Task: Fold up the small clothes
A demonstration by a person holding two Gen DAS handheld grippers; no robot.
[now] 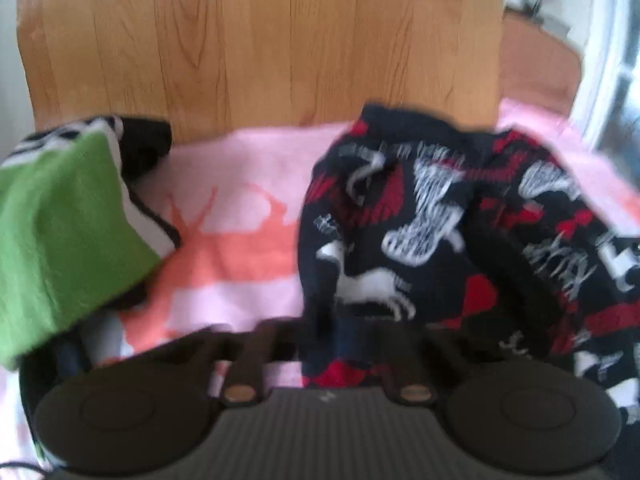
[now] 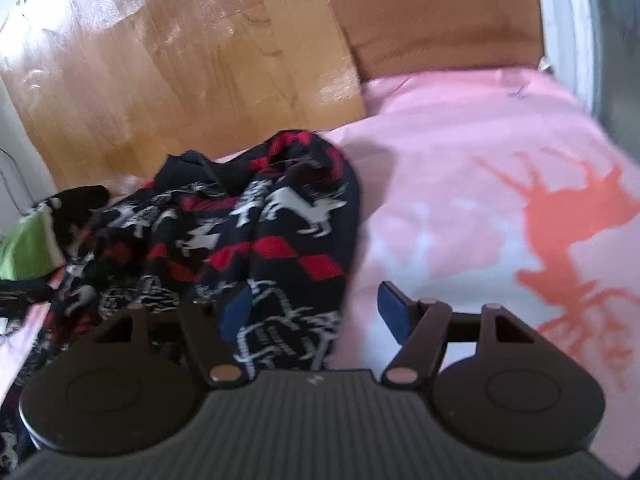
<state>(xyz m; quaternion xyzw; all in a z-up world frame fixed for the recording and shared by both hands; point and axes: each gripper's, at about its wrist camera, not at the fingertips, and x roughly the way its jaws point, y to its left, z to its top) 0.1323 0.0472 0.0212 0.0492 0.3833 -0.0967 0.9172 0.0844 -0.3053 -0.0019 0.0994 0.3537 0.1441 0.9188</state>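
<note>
A dark patterned garment [image 1: 432,232] with red diamonds and white reindeer lies crumpled on a pink cloth [image 1: 248,216]. In the left wrist view my left gripper [image 1: 344,336] is shut on its near edge. In the right wrist view the same garment [image 2: 256,232] lies left of centre. My right gripper [image 2: 316,316] is open; its left blue pad [image 2: 236,312] touches the garment's near edge and its right pad [image 2: 394,312] stands over the pink cloth [image 2: 460,184].
A folded green, white and black garment [image 1: 60,216] lies at the left; it also shows in the right wrist view [image 2: 28,244]. The pink cloth covers part of a wooden table [image 1: 260,48]. A brown chair back [image 2: 436,20] stands behind.
</note>
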